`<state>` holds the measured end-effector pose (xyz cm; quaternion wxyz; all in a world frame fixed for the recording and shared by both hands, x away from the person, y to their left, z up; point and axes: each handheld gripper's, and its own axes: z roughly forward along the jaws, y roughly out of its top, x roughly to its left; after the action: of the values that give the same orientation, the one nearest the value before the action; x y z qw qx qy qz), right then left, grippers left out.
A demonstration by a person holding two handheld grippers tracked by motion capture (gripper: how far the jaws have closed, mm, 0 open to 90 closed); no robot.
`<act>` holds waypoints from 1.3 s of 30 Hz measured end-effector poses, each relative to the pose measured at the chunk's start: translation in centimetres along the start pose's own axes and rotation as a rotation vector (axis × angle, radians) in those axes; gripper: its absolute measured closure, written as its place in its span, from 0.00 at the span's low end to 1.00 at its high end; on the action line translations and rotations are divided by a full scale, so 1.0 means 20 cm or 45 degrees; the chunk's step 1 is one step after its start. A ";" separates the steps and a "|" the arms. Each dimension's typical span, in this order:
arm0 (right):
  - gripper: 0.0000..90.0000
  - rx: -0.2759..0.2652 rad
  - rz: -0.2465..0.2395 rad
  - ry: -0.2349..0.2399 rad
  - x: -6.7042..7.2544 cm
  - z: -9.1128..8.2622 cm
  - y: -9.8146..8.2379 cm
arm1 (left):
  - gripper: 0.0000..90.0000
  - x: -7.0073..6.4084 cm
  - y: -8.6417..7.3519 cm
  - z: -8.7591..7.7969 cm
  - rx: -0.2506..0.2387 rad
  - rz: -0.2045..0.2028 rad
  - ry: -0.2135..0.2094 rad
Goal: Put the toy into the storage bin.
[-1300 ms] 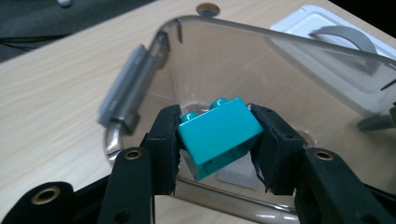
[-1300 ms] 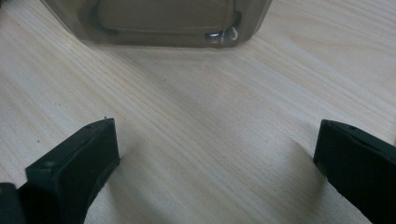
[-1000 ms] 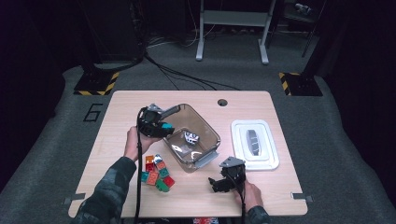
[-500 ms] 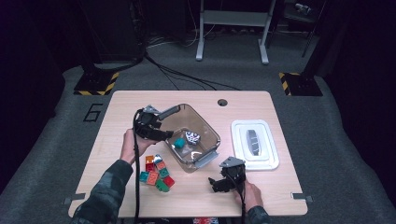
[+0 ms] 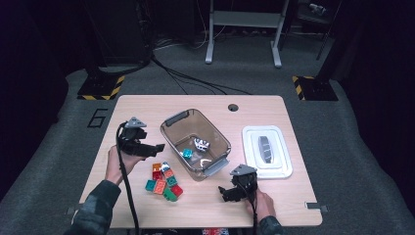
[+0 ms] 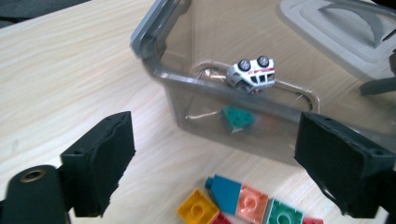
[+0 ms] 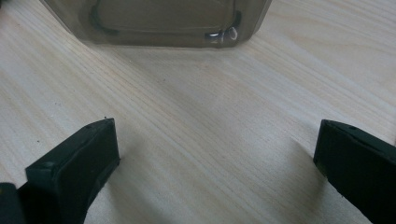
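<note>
The left claw (image 5: 155,147) is seen spread wide, nothing lying between its black jaws; the jaws have just been opening. It is held above the desk (image 5: 147,105) just beside the left wall of the clear grey bin (image 5: 169,128), with the pile of bricks (image 5: 164,182) close below it. In the left gripper view the bin's near wall is seen ahead between the jaws, and a teal brick (image 6: 238,117) is made out through that wall, lying on the bin's floor. A small white toy car (image 6: 251,73) is seen farther back in the bin, tipped on its side with two wheels showing. Beneath the jaws, a yellow brick (image 6: 198,212), a blue brick (image 6: 226,190), an orange brick (image 6: 252,205) and a green brick (image 6: 282,215) are laid touching one another on the wood.

The right claw (image 5: 226,193) is likewise spread, with bare desk between its jaws. It is held low near the front edge of the desk, just in front of the bin's near corner. The white lid (image 5: 266,152) is set on the desk to the right of the bin, apart from it.
</note>
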<state>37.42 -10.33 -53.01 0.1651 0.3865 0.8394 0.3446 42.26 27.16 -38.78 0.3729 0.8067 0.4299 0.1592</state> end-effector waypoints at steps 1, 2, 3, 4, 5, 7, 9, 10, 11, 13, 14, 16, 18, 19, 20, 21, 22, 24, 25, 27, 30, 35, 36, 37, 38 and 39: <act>0.00 0.000 0.000 0.000 0.00 0.00 0.00 | 0.11 0.00 -0.02 -0.01 0.005 -0.003 0.005; 0.00 -0.002 0.001 -0.001 0.00 0.00 0.00 | 0.10 0.01 -0.04 -0.01 0.015 -0.003 0.012; 0.00 0.000 0.000 0.000 0.00 0.00 0.00 | 0.09 0.01 -0.07 -0.01 0.015 -0.010 0.021; 0.00 0.000 0.000 0.000 0.00 0.00 0.00 | 0.09 0.01 -0.09 -0.02 0.009 -0.023 0.020; 0.00 0.000 0.000 0.000 0.00 0.00 0.00 | 0.08 0.02 -0.12 -0.02 0.011 -0.033 0.023; 0.00 0.000 0.000 0.000 0.00 0.00 0.00 | 0.08 0.02 -0.17 -0.02 0.015 -0.055 0.033; 0.00 0.000 0.001 0.000 0.00 0.00 0.00 | 0.07 0.03 -0.22 -0.01 0.031 -0.074 0.031; 0.00 0.000 0.000 0.000 0.00 0.00 0.00 | 0.07 0.03 -0.25 0.00 0.043 -0.076 0.036; 0.00 0.000 0.000 0.000 0.00 0.00 0.00 | 0.07 0.03 -0.27 0.00 0.043 -0.088 0.040; 0.00 0.000 0.000 0.000 0.00 0.00 0.00 | 0.07 0.03 -0.32 0.02 0.054 -0.112 0.035; 0.00 0.000 0.000 0.000 0.00 0.00 0.00 | 0.07 0.02 -0.35 0.02 0.059 -0.113 0.038; 0.00 0.000 0.000 0.000 0.00 0.00 0.00 | 0.07 0.01 -0.39 0.04 0.050 -0.128 0.046; 0.00 0.000 0.001 0.000 0.00 0.00 0.00 | 0.07 0.00 -0.44 0.05 0.070 -0.138 0.044; 0.00 0.000 0.000 0.000 0.00 0.00 0.00 | 0.08 0.00 -0.46 0.06 0.077 -0.139 0.051; 0.00 0.000 0.000 0.000 0.00 0.00 0.00 | 0.08 0.00 -0.48 0.07 0.086 -0.134 0.065; 0.00 0.000 0.000 0.000 0.00 0.00 0.00 | 0.08 -0.01 -0.50 0.07 0.095 -0.139 0.070; 0.00 0.000 0.000 0.000 0.00 0.00 0.00 | 0.09 -0.01 -0.52 0.08 0.101 -0.133 0.090; 0.00 0.000 0.000 0.000 0.00 0.00 0.00 | 0.09 -0.02 -0.54 0.10 0.123 -0.138 0.109; 0.00 0.000 0.000 0.000 0.00 0.00 0.00 | 0.09 -0.02 -0.56 0.10 0.133 -0.136 0.119; 0.00 0.000 0.000 0.000 0.00 0.00 0.00 | 0.10 -0.02 -0.58 0.12 0.131 -0.148 0.131; 0.00 0.000 0.000 0.000 0.00 0.00 0.00 | 0.10 -0.02 -0.60 0.14 0.151 -0.150 0.140; 0.00 0.000 0.000 0.000 0.00 0.00 0.00 | 0.12 -0.02 -0.62 0.16 0.172 -0.137 0.179; 0.00 0.000 0.000 0.000 0.00 0.00 0.00 | 0.13 -0.01 -0.62 0.16 0.192 -0.122 0.181; 0.00 0.000 0.000 0.000 0.00 0.00 0.00 | 0.13 -0.01 -0.62 0.17 0.179 -0.128 0.196; 0.00 0.000 0.000 0.000 0.00 0.00 0.00 | 0.13 0.00 -0.62 0.16 0.196 -0.123 0.194; 0.00 0.000 0.000 0.000 0.00 0.00 0.00 | 0.13 0.01 -0.62 0.16 0.194 -0.128 0.210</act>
<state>37.42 -10.33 -53.01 0.1650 0.3866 0.8393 0.3447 36.98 30.21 -50.13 0.2815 0.7943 0.5099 0.1729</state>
